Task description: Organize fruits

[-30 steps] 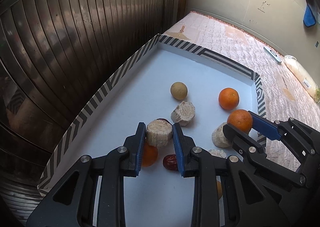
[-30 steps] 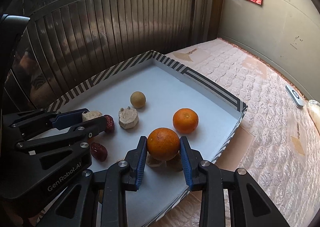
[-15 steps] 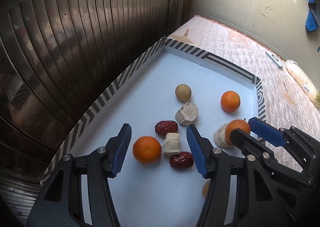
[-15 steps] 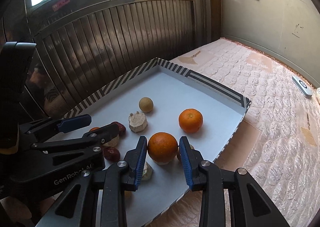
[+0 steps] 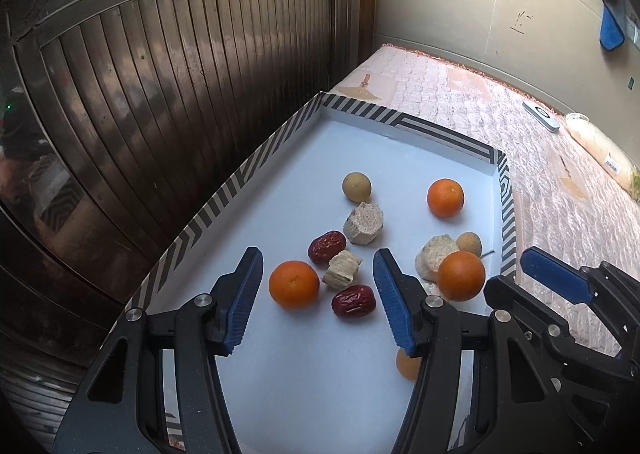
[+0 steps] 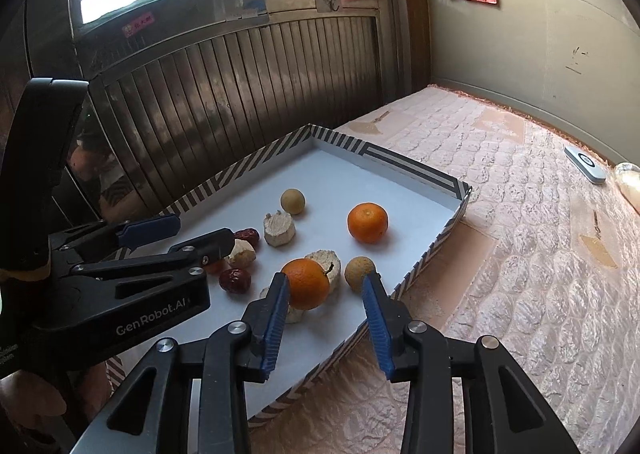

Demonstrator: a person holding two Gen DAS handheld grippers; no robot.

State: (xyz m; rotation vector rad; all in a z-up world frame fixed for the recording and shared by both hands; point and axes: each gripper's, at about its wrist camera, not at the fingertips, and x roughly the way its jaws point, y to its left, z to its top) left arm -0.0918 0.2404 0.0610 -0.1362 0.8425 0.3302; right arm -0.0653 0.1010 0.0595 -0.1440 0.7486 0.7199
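- The left gripper (image 5: 318, 296), black with ribbed blue pads, hangs over the near part of the white tray (image 5: 280, 182) with its jaws wide apart and nothing pressed between them.
- Below that gap lie a round orange mandarin (image 5: 294, 284), a wrinkled dark-red date (image 5: 353, 301) and a pale cut chunk (image 5: 341, 269), close together on the tray floor.
- The right gripper (image 6: 325, 300), of the same black-and-blue build, has its jaws opening; a second orange mandarin (image 6: 307, 283) sits just past the left pad, and the pads do not press on it.
- A small tan round fruit (image 6: 359, 273) lies just beside the right pad, near the tray's striped edge.
- A pale porous disc (image 6: 326, 260) rests behind this mandarin, touching it.
- Farther in, a second dark-red date (image 5: 327, 247) lies next to a larger beige cut block (image 5: 363, 222).
- Beyond those, another small tan round fruit (image 5: 356, 187) and a third orange mandarin (image 5: 445, 198) rest well apart from each other.
- The tray, rimmed with black-and-white stripes, sits on a pink quilted mattress (image 6: 532, 222) beside a dark ribbed metal door (image 5: 160, 94).
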